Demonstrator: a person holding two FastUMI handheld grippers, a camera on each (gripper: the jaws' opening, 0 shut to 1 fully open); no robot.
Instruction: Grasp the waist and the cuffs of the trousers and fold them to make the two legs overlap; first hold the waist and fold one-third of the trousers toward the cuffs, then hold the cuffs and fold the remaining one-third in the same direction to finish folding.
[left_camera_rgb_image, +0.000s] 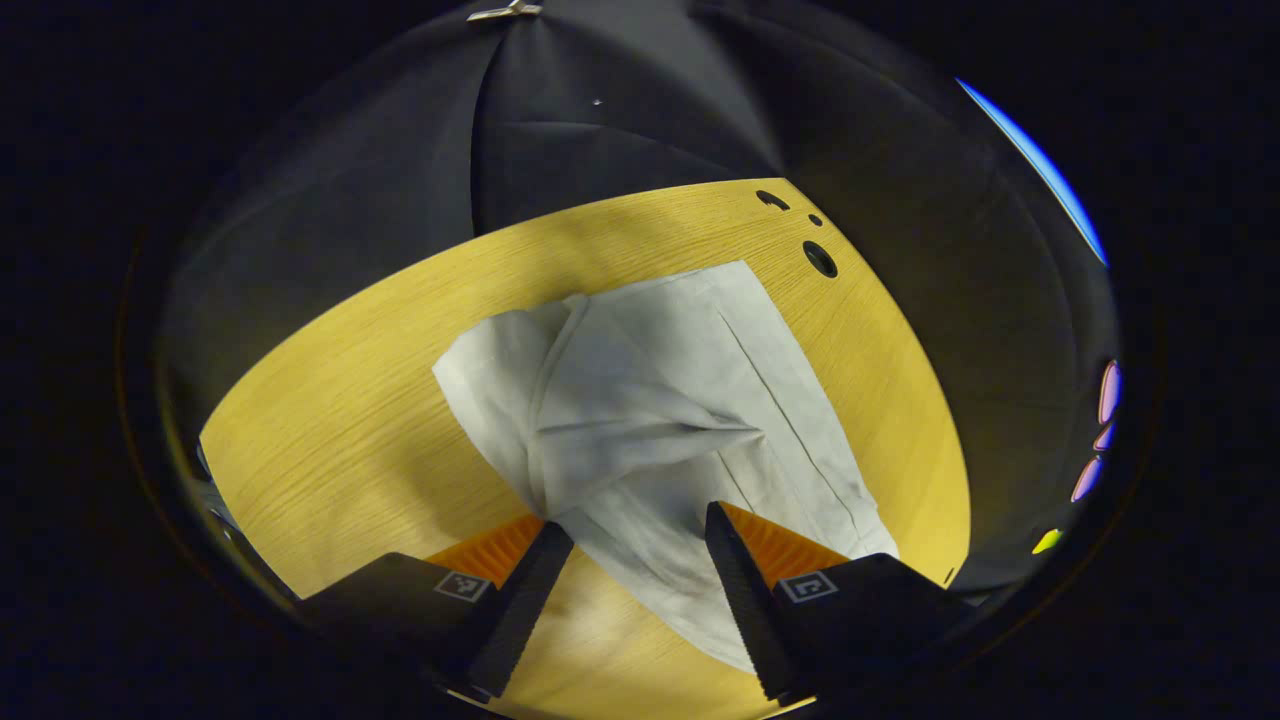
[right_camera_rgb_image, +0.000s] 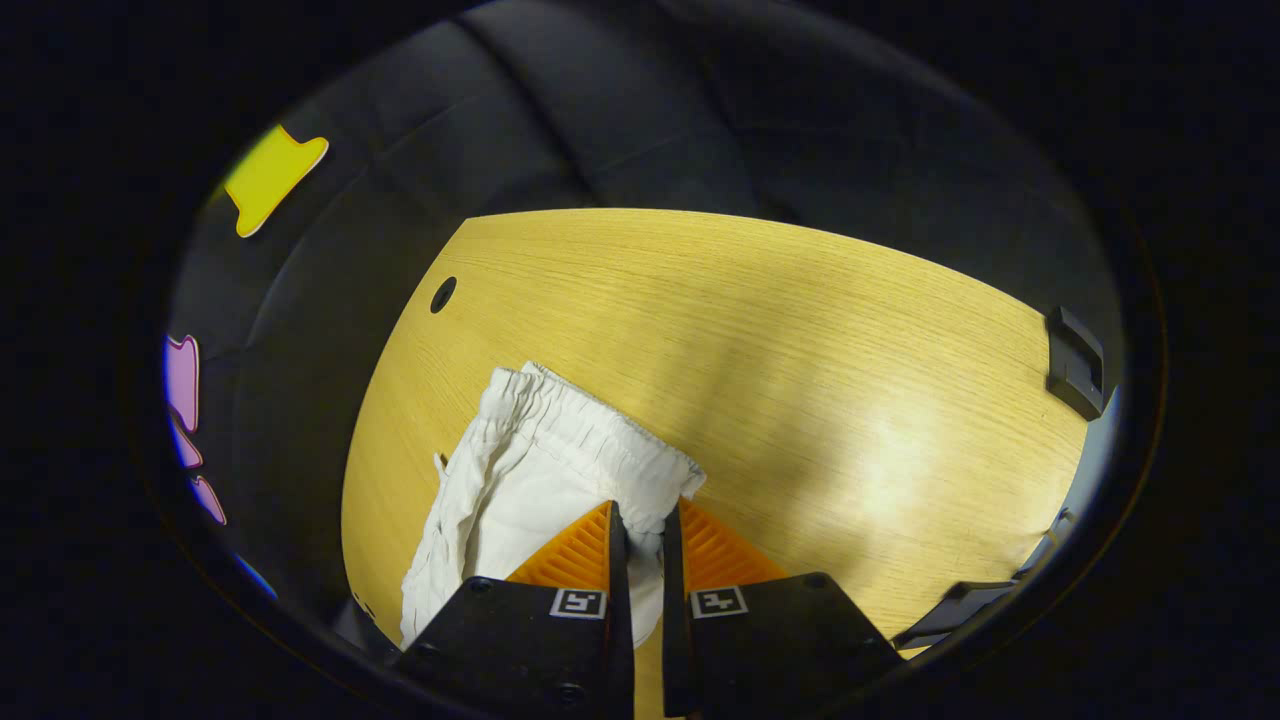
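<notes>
White trousers (left_camera_rgb_image: 660, 410) lie on the wooden table (left_camera_rgb_image: 330, 440), one leg rumpled and folded partly over the other. My left gripper (left_camera_rgb_image: 637, 530) hangs open just above the near part of the cloth, its fingers on either side of it and apart from it. In the right gripper view the elastic waist (right_camera_rgb_image: 570, 430) of the trousers (right_camera_rgb_image: 500, 490) is bunched at the left of the table (right_camera_rgb_image: 800, 350). My right gripper (right_camera_rgb_image: 640, 535) is shut on the waistband's corner, with cloth pinched between both fingers.
Round holes (left_camera_rgb_image: 819, 258) pierce the tabletop near its far corner, and one hole (right_camera_rgb_image: 442, 294) lies beyond the waist. A dark clamp (right_camera_rgb_image: 1075, 362) sits on the table's right edge. Black cloth walls close in behind the table.
</notes>
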